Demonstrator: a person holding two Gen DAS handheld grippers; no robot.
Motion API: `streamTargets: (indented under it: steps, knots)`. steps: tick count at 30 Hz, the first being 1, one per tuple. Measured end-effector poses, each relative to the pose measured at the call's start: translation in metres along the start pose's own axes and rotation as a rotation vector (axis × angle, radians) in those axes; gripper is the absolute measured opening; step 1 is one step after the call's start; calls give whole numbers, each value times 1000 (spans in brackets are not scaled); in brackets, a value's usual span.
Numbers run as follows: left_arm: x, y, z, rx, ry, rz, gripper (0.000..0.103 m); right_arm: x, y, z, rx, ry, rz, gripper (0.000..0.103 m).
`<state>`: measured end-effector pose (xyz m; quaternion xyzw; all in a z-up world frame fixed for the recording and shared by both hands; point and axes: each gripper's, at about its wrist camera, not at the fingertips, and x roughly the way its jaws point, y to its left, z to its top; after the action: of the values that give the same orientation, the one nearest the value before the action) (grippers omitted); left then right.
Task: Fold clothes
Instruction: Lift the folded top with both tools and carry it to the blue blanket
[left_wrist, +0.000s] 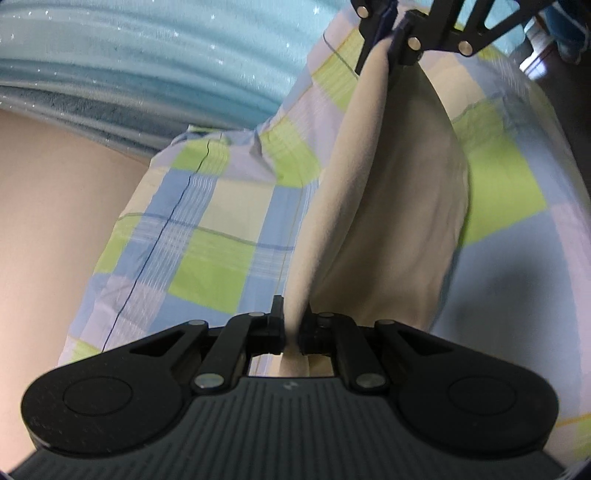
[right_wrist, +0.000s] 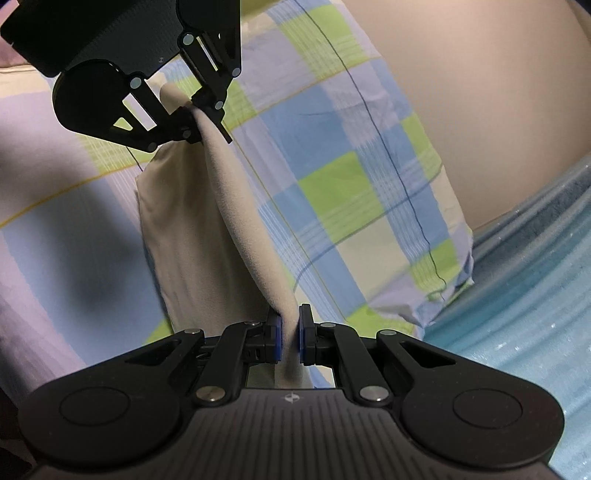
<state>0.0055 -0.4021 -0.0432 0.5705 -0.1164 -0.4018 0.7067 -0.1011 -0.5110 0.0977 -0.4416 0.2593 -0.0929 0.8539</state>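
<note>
One beige cloth (left_wrist: 388, 206) stretched taut, long axis from 6 toward 12 o'clock, above one checked sheet (left_wrist: 207, 236). Two grippers, left (left_wrist: 291, 332) and right (right_wrist: 290, 336), each clamped narrowly on an end.

Left wrist view: right gripper (left_wrist: 391, 26) was cut off by the top edge, only its linkage and tips showed. Beige garment (left_wrist: 388, 206) hid the checked sheet (left_wrist: 207, 236) behind it, and its lower hem was motion-blurred. Right wrist view: left gripper (right_wrist: 192, 110) body ran off the upper left (the pinched cloth edge between the pads was hidden).
</note>
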Motion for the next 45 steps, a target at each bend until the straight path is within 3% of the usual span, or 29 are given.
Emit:
streamTargets:
  steps: [4, 12, 23, 36, 45]
  knots:
    - [-3, 4, 21, 13, -57, -16, 6, -10, -12, -11, 18, 22, -8, 5]
    - [-17, 17, 99, 9, -243, -35, 5, -54, -61, -49, 56, 96, -77, 5]
    - [-63, -14, 210, 101, -534, -128, 5, -152, -110, -126, 102, 281, -230, 5]
    - [-155, -84, 305, 231, -872, -315, 6, -306, -87, -209, 207, 536, -345, 5]
    - [-191, -123, 356, 289, -995, -408, 6, -378, -71, -240, 310, 683, -401, 5]
